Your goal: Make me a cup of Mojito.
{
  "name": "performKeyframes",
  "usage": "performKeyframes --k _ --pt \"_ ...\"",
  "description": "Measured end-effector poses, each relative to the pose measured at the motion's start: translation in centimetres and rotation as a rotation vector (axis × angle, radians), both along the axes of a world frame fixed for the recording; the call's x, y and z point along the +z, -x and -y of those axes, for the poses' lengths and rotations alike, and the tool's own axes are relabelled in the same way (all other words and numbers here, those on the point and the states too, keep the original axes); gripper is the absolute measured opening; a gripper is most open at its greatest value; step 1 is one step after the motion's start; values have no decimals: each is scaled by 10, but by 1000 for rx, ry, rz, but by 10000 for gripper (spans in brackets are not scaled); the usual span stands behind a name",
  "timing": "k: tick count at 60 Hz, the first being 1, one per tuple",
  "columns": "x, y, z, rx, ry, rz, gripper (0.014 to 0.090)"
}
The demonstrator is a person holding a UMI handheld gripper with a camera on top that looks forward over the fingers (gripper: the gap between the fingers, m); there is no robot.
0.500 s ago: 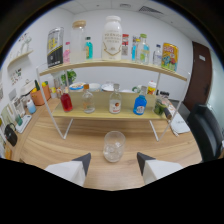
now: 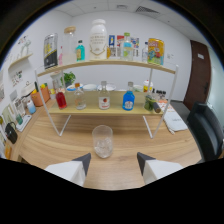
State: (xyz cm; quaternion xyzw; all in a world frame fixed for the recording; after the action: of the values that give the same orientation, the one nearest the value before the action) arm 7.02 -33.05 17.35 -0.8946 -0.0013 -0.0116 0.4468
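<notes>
A clear drinking glass stands on the wooden table, just ahead of my gripper and slightly left of the gap between the fingers. The glass seems to hold some ice. My fingers are spread wide and nothing sits between them. Behind the glass, a two-tier shelf carries bottles: a red liquid bottle, a clear bottle, a clear bottle with a red label, a blue liquid bottle and a dark green jar.
The upper shelf holds a large white jug, cans and cartons. A potted plant and orange containers stand left of the shelf. Papers lie at the right, and a dark chair stands beyond them.
The view has shifted slightly; the glass now sits a little left of the gap between the fingers. The fingers keep the same spread.
</notes>
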Motion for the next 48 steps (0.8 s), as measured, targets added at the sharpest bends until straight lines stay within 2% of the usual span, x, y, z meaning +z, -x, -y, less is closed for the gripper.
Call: performKeyframes --k 11,29,30,31,39,44,48 --pt "2 -61 -13 -34 16 15 861" --pt "25 -124 -95 -17 4 41 863" --pt "26 -128 -102 -16 1 43 825" --pt "27 -129 -105 -16 -2 46 864" --pt "21 -140 -139 -10 17 43 861" --pt "10 -148 -152 -14 45 48 833" --pt "3 -154 -161 -24 67 51 725"
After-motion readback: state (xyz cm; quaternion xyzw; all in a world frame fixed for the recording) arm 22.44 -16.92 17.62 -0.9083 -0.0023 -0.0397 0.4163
